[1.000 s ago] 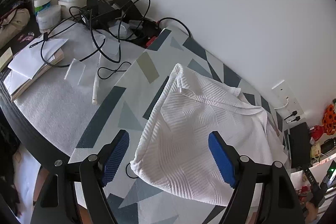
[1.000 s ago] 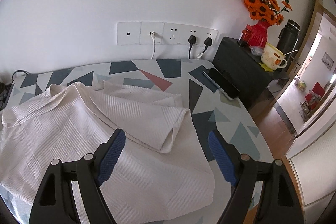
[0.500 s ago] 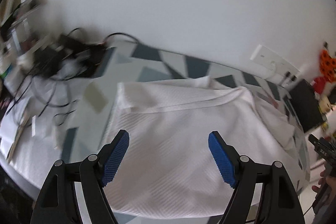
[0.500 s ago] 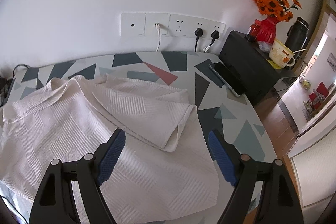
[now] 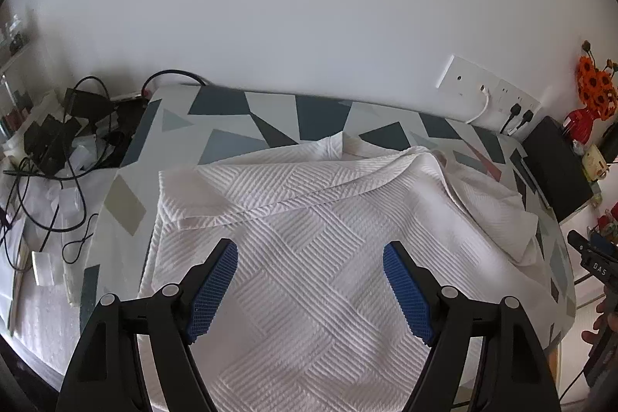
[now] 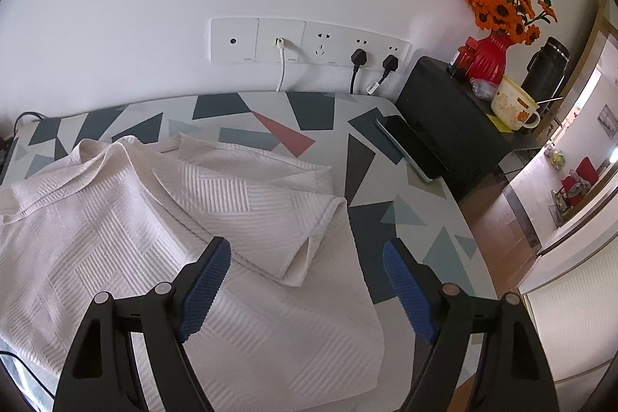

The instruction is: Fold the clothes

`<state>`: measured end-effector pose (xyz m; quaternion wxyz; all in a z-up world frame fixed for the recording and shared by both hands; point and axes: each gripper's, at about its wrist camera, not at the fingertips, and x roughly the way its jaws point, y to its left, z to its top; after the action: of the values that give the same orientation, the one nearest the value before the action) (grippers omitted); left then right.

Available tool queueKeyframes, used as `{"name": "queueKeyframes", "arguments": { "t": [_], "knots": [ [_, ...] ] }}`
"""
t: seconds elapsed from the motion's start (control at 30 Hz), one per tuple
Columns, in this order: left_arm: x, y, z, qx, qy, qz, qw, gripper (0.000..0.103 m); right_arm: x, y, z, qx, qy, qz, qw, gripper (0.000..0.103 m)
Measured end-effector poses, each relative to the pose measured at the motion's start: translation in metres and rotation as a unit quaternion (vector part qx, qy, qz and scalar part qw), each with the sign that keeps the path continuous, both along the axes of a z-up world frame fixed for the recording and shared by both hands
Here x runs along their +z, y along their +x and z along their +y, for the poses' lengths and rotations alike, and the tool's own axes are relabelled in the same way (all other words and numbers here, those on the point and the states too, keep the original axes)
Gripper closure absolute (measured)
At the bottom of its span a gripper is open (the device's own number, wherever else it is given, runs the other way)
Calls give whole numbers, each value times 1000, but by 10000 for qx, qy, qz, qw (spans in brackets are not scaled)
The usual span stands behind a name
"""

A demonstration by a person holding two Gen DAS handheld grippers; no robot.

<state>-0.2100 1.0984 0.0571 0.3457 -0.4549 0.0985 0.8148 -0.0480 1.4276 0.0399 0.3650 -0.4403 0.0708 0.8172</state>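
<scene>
Left gripper (image 5: 310, 255): jaws spread wide, nothing between the blue pads, hanging above the white garment (image 5: 309, 238). Directly ahead of the fingers, broad textured cloth with a seam running across; beyond that, a folded-over edge, then bare patterned tablecloth (image 5: 231, 105) up to the wall. Off to the left of this gripper, seen in this view alone, a tangle of black cables (image 5: 73, 126) and white papers. Far right, the wall sockets (image 5: 488, 93) and orange flowers (image 5: 596, 85), small and distorted at the rim; a few fingertips (image 5: 602, 313) at the right edge, too cropped to tell more.

Right gripper (image 6: 307, 253): jaws likewise wide and empty, poised over the garment's (image 6: 116, 219) right part. Just ahead of the fingers, a folded sleeve (image 6: 262, 203) lying on top of the body cloth, its cuff opening facing the pads; in the left view only a rumpled ridge. Farther ahead and right, visible only here, a dark phone (image 6: 413, 145) near the table's end, a black box (image 6: 455, 114) bearing a red vase (image 6: 490, 58) and a mug (image 6: 513, 103).
</scene>
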Motion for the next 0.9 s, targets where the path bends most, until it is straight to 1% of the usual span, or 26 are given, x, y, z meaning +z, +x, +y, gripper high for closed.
{"name": "queueKeyframes", "arguments": {
  "t": [0.1,0.2,0.3,0.4,0.5,0.57,0.63,0.73,0.77,0.8,0.9],
  "knots": [
    [-5,-2,8,-16,-74,-41,10000,25,-2,-1,4,-26,-25,-16,10000,19],
    [-17,-4,17,-57,-233,-58,9997,25,-6,-1,12,-18,-73,-38,10000,19],
    [-42,-8,21,-21,-561,7,9984,25,-13,6,30,-12,-224,-54,9997,19],
    [-78,-16,17,146,-984,-134,9949,25,-24,21,50,59,-545,-21,9985,19],
    [-103,-22,7,338,-1292,-242,9907,25,-45,29,52,352,-631,-305,9969,19],
    [-116,-24,-1,458,-1480,-284,9875,25,-61,29,49,589,-843,-375,9940,19],
    [-122,-23,-7,533,-1518,-295,9865,25,-79,25,47,782,-1063,-426,9903,20],
    [-126,-19,-11,584,-1556,-226,9858,24,-103,9,42,895,-1210,-532,9872,21],
    [-125,-18,-11,590,-1593,-181,9853,24,-109,4,42,867,-1478,-401,9844,23],
    [-125,-17,-10,621,-1622,-162,9847,24,-111,2,49,797,-1937,-81,9778,23],
    [-126,-17,-10,803,-1627,-224,9831,21,-116,-7,71,506,-2643,519,9617,23]
  ]
}}
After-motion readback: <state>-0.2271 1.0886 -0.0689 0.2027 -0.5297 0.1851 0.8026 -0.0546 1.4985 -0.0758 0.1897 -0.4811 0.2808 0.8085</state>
